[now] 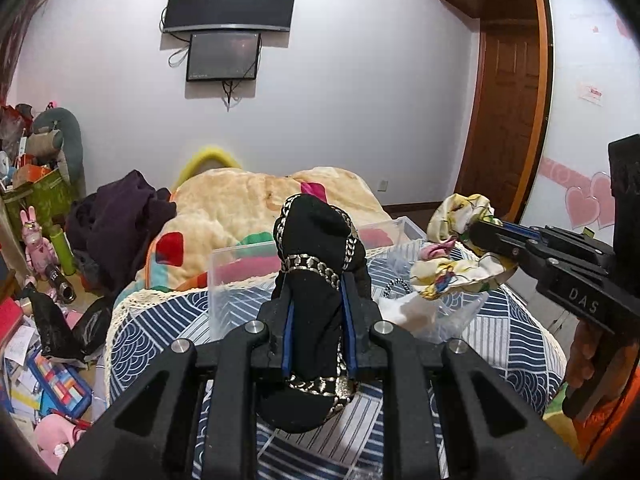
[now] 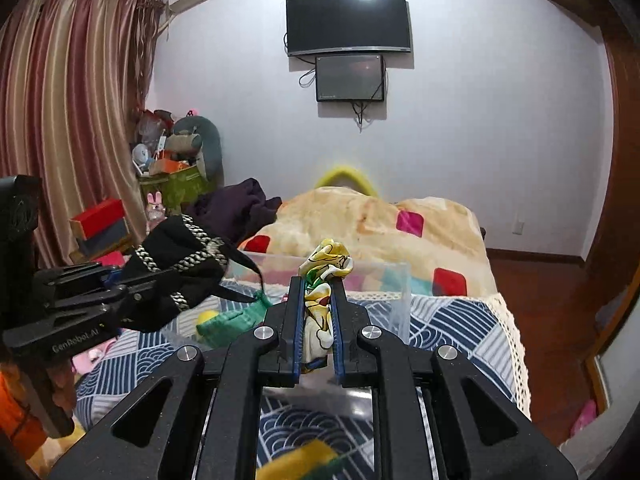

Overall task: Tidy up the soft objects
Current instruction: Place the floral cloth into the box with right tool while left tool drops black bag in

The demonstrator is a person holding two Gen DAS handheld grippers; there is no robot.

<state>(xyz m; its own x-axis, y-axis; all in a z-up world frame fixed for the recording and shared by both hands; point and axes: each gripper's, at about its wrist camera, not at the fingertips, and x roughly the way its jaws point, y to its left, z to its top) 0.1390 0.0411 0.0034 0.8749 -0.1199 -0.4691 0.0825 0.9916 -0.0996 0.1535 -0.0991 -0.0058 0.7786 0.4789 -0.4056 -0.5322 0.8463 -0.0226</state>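
My left gripper (image 1: 316, 280) is shut on a black cloth with gold chain trim (image 1: 316, 240), held up above the bed; it also shows at the left of the right wrist view (image 2: 180, 256). My right gripper (image 2: 318, 286) is shut on a yellow-and-white printed scrunchie (image 2: 326, 264), which shows at the right of the left wrist view (image 1: 460, 264). Both are held over a clear plastic box (image 2: 392, 280) on the bed, with green and yellow soft items (image 2: 228, 318) inside it.
The bed has a blue patterned cover (image 2: 452, 320) and a beige blanket with coloured squares (image 2: 360, 216). A dark purple garment (image 1: 120, 220) lies at its left. Toys and boxes (image 1: 44, 320) litter the floor at left. A wooden door (image 1: 504, 120) stands right.
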